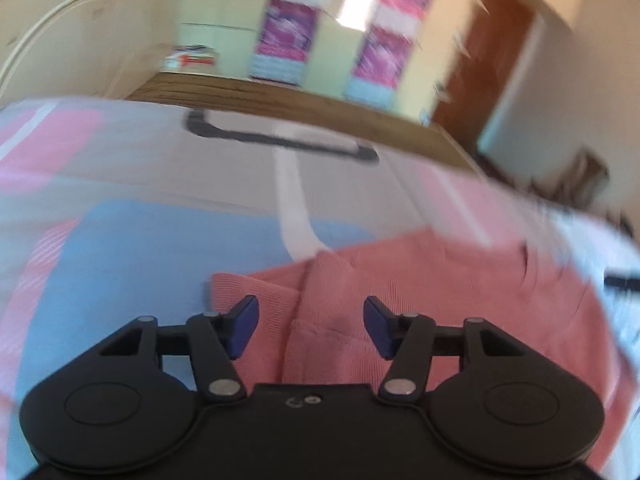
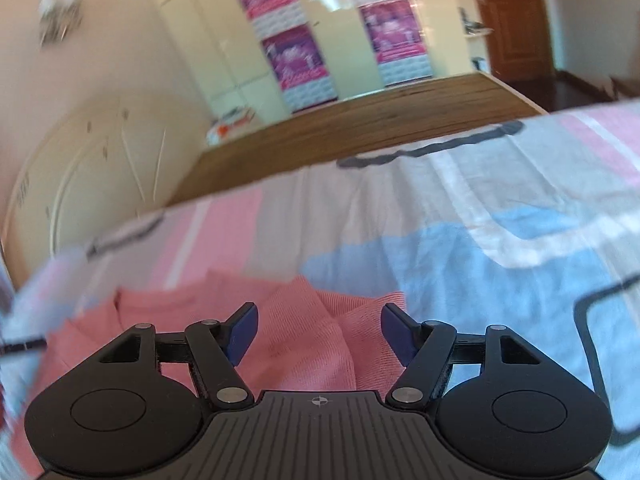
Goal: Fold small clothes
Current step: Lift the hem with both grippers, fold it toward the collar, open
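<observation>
The left gripper (image 1: pixel 311 326) is hovering over a pink ribbed garment (image 1: pixel 420 300), which is lying on a bedsheet (image 1: pixel 140 264) printed in blocks of pale blue, pink and white with dark outlines. Its jaws are standing wide apart, and nothing is sitting between the blue pads (image 1: pixel 244 326). In the left wrist view the garment is occupying the lower centre and right of the frame, with a raised fold running up from between the fingers and a squared corner lying just ahead of the left pad.

The right gripper (image 2: pixel 320 332) is likewise hanging above the same garment (image 2: pixel 304 332), jaws spread wide and gripping nothing; its blue pads (image 2: pixel 244 332) are showing clear of the cloth. In the right wrist view the garment is lying at lower left and centre, rumpled into several soft ridges, its right-hand edge ending just beside the right finger, where the blue patch of the sheet (image 2: pixel 500 280) is beginning.

Whether either set of fingertips is touching the fabric cannot be told from these views.

Beyond the sheet a wooden footboard (image 1: pixel 280 96) is crossing the frame. Behind it a pale wardrobe (image 2: pixel 224 52) is standing, carrying magenta-and-pink decorative panels (image 2: pixel 300 64). A brown wooden door (image 2: pixel 508 16) is showing at the far right. Both views are blurring noticeably towards the edges.
</observation>
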